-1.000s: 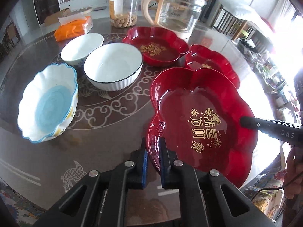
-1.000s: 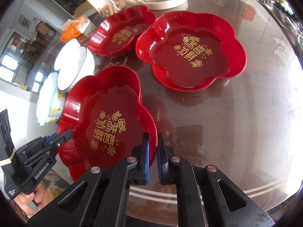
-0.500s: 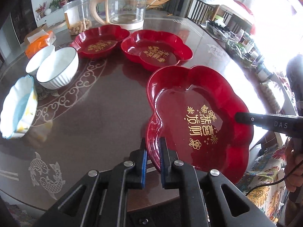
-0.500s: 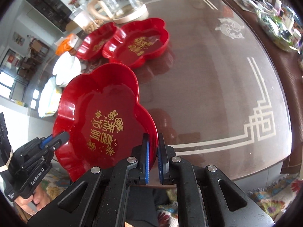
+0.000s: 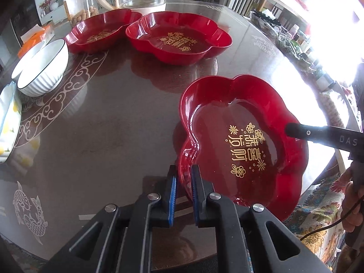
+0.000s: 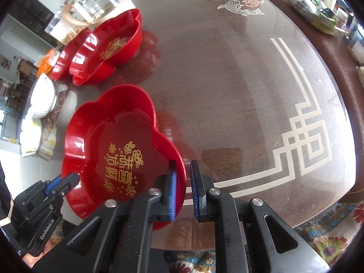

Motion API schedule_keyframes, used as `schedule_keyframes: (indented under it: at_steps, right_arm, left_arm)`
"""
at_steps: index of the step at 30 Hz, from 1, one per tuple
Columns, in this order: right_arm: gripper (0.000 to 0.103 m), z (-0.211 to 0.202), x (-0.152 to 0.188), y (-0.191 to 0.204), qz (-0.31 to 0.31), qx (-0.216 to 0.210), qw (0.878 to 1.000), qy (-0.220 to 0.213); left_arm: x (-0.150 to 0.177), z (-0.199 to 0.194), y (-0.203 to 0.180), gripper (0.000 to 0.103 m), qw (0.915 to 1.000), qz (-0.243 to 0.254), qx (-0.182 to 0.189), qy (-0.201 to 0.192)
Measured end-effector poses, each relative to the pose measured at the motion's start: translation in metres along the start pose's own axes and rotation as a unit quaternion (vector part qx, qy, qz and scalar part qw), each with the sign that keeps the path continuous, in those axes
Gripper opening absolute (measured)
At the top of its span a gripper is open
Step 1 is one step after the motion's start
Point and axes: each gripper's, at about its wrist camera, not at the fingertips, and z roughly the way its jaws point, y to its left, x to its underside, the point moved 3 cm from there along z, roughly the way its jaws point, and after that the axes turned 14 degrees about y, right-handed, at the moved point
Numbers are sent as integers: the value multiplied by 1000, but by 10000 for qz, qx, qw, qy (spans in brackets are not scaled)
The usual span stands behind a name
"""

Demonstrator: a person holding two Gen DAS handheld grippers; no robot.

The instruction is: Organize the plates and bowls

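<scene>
Since a second ago the red plate (image 5: 238, 141) has been carried away from the two other red plates (image 5: 179, 41) toward the near edge of the table (image 5: 109, 122), and it now sits close to that edge with part of its rim overhanging. The right gripper (image 6: 183, 188) has just been opening: its blue pads stand apart on either side of the rim, and a gap shows at the outer pad. The left gripper (image 5: 183, 195) is pinched narrow on the opposite rim. The step in hand looks like setting the plate down; to do it well, the left side should let go only once the base lies flat on the table, and the overhang suggests nudging the plate inward first so it cannot tip off. The plate is glossy red, likely plastic, scalloped like a flower, with gold characters and blossoms on its flat base; such a slick, thin wall would probably slip under a light pinch. The table is dark wood under a reflective sheet with pale scroll inlay. White ribbed bowls (image 5: 43, 68) sit toward the far left edge.
</scene>
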Motion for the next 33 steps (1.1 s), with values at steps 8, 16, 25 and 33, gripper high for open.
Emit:
schedule_keyframes:
  at_steps: [8,16,25,33]
  right_arm:
    - [66,-86,26,13,257,59,9866,-1612]
    - [72,-128,88,54,421,401,9546,-2922]
    - [74,-103,119,67,316,1488,9362,-3169]
    - [74,-135,121,85,153,1708,9268,-3340]
  left_arm:
    - [12,-71,39,34,9942,-370,93,-1005]
    - [51,-135,79,88,9757,-658,-324,-2066]
    - [103,-118,123,88,9765,-741,-800,-1857]
    - [112,-172,137,88,9571,-995,-836,-2590]
